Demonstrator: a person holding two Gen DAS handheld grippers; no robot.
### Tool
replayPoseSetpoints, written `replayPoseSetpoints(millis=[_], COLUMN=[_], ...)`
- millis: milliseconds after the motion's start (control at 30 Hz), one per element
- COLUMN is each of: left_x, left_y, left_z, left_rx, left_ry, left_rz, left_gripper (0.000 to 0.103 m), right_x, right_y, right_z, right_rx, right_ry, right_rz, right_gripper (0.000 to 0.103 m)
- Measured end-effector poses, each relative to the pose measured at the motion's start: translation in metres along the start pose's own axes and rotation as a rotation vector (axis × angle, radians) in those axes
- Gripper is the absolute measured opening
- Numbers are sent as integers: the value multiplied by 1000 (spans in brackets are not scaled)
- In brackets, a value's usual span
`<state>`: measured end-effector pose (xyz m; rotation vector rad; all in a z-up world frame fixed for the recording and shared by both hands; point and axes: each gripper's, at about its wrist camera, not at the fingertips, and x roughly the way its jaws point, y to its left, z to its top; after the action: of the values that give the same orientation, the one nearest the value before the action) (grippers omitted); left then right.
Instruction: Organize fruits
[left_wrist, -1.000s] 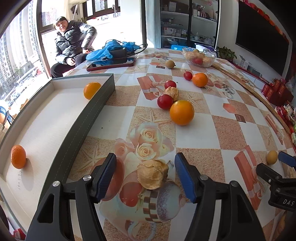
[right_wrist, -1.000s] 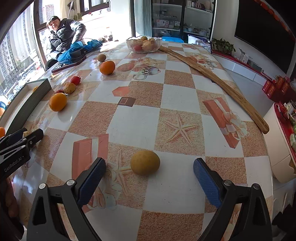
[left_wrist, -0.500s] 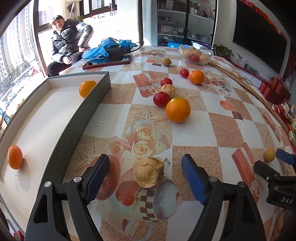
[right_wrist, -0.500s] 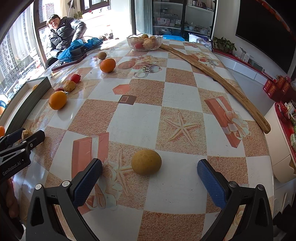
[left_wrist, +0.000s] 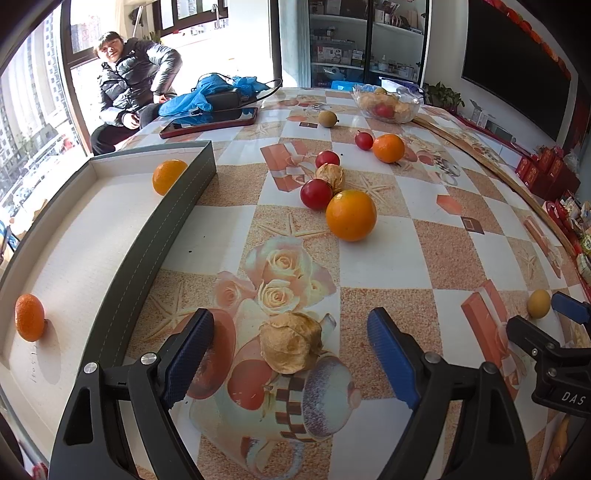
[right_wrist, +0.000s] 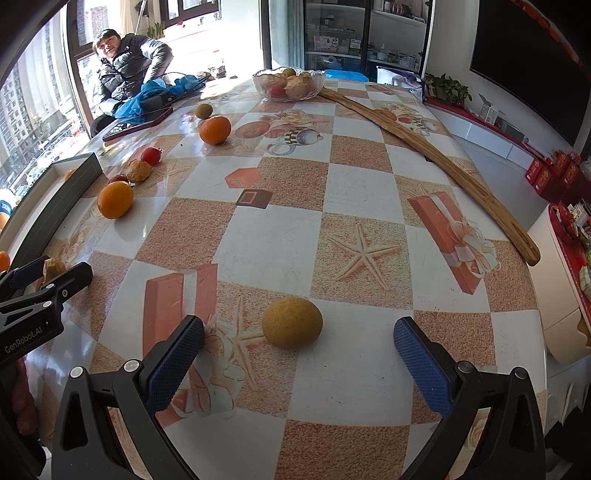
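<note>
Left gripper (left_wrist: 291, 350): we saw its jaws opening at the bottom of the left view, a papery husked fruit (left_wrist: 290, 347) lying between the blue pads, touching neither.
Right gripper (right_wrist: 297, 345): we noted the jaws spread wide at the bottom of the right view; a yellow round fruit (right_wrist: 291, 323) sat between them on the table, clear of both pads.
Tray (left_wrist: 173, 218): we found the grey box along the left of the left view, one orange (left_wrist: 168, 175) near its far corner, a small orange (left_wrist: 29, 322) at its lower left edge.
Loose fruit: we logged a large orange (left_wrist: 351, 215) at frame centre, touching a red fruit (left_wrist: 316, 194).
Bowl (right_wrist: 288, 85): glass, with fruit, top centre of the right view.
Person (left_wrist: 129, 85): seated upper left, by the window.
</note>
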<state>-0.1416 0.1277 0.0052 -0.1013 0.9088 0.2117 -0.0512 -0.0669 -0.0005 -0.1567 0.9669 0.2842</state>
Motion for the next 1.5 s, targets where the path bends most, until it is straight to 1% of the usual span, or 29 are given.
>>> replayPoseSetpoints(millis=[67, 100, 133, 167, 200, 233, 267, 400, 533, 733, 800, 833, 867, 900, 967, 1000, 1033, 1167, 1233, 1300, 1367, 1500], left_x=[-1, -3, -6, -8, -11, -14, -16, -19, -20, -20, -20, -20, -19, -19, -19, -20, -21, -25, -27, -28, -30, -34], left_y=[-1, -3, -6, -11, -15, -19, -22, -29, -28, -28, -27, -27, -26, -25, -22, -21, -19, -9, -1, 8, 17, 31], left_z=[-1, -3, -5, -6, -8, -9, -10, -11, -10, -9, -8, -8, -7, -6, -6, -6, -7, -11, -12, -14, -15, -17], left_rx=[4, 11, 24, 40, 56, 70, 80, 98, 80, 75, 72, 71, 67, 62, 52, 48, 44, 31, 11, -16, -35, -71], left_ry=[0, -5, -12, -17, -19, -15, -7, 23, 57, 70, 78, 84, 89, 94, 103, 108, 111, 112, 112, 113, 112, 115], left_rz=[-5, -6, -7, -9, -11, -21, -34, -29, -39, -37, -40, -43, -47, -52, -58, -60, -63, -78, -108, -152, -176, -184], left_gripper=[82, 76, 67, 62, 50, 33, 27, 27, 27, 28, 28, 28, 28, 28, 28, 28, 28, 28, 28, 28, 28, 28], right_x=[0, 0, 0, 0, 0, 0, 0, 0, 0, 1, 1, -1, -3, -5, -8, -9, -9, -12, -14, -16, -18, -21], right_y=[0, 0, 0, 0, 0, 0, 0, 0, 0, 0, 0, 1, 3, 7, 13, 15, 16, 13, 8, 2, -3, -10], right_z=[0, 0, 1, 1, 0, 1, 1, 0, 1, 1, 2, 3, 3, 5, 8, 9, 9, 8, 6, 3, 1, -2], right_rx=[0, 0, 0, 0, 0, 0, -1, -1, -1, -6, -8, -12, -22, -33, -52, -56, -56, -28, -5, 19, 43, 79], right_ry=[0, 0, 0, 0, 0, 0, 0, 0, 1, 8, 17, 16, 12, 13, 24, 29, 33, 52, 64, 75, 81, 91], right_rz=[0, 0, 0, 0, 0, 0, 0, 0, 0, 1, -1, 2, 7, 15, 28, 35, 35, 76, 108, 124, 135, 159], right_gripper=[103, 103, 103, 103, 103, 103, 103, 103, 103, 103, 101, 92, 78, 70, 40, 31, 29, 29, 29, 29, 29, 29])
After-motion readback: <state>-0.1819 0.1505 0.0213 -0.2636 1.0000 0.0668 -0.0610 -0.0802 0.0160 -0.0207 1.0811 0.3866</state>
